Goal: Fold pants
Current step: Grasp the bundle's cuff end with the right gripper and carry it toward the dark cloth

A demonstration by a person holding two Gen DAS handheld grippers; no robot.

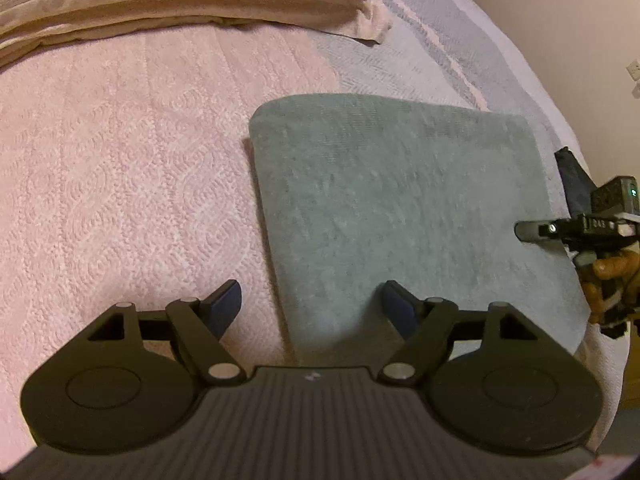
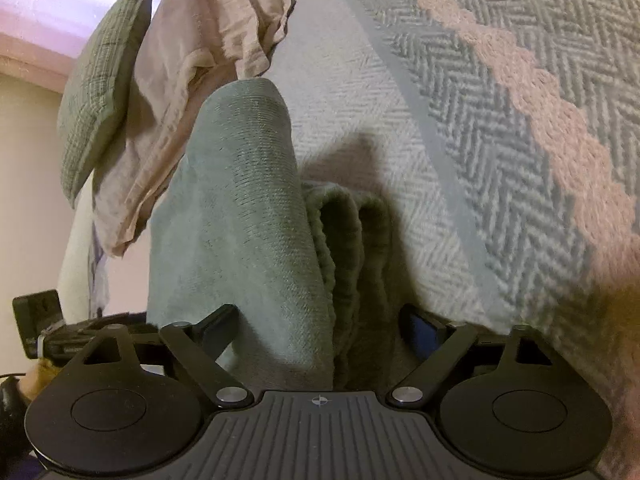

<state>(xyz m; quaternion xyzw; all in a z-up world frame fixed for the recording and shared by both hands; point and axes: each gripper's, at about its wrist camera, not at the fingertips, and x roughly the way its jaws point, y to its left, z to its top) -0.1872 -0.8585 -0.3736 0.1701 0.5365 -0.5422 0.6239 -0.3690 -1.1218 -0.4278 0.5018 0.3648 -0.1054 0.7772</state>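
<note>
pants (image 1: 408,216): teal-green fleece, folded into a flat near-rectangular pad, lying on the bed; from the right wrist view (image 2: 240,232) the stacked folded layers show along its right edge
pants position: straddles the seam between pink bedspread and grey blanket, near the bed's right edge
left tool (image 1: 312,304): jaws wide apart, empty, hovering above the near-left corner of the pants; left finger over the pink bedspread, right finger over the pants
right tool (image 2: 320,328): jaws wide, the folded edge of the pants sits between the 2 fingers, pads not pressed on the cloth; contact with fabric cannot be told
right tool in left view (image 1: 576,232): at the pants' right edge, low to the bed, held by a hand (image 1: 608,280)
bedspread (image 1: 120,168): pink, quilted pattern, covers the left part of the bed
blanket (image 2: 500,128): grey-white herringbone with a pink scalloped stripe, under the right part of the pants
plush throw (image 1: 180,0): beige, folded, at the far end of the bed
cushion (image 2: 104,104): green woven, beside a crumpled pink cloth (image 2: 208,48), beyond the pants
dark cloth (image 1: 572,176): small bit by the bed's right edge, unclear
</note>
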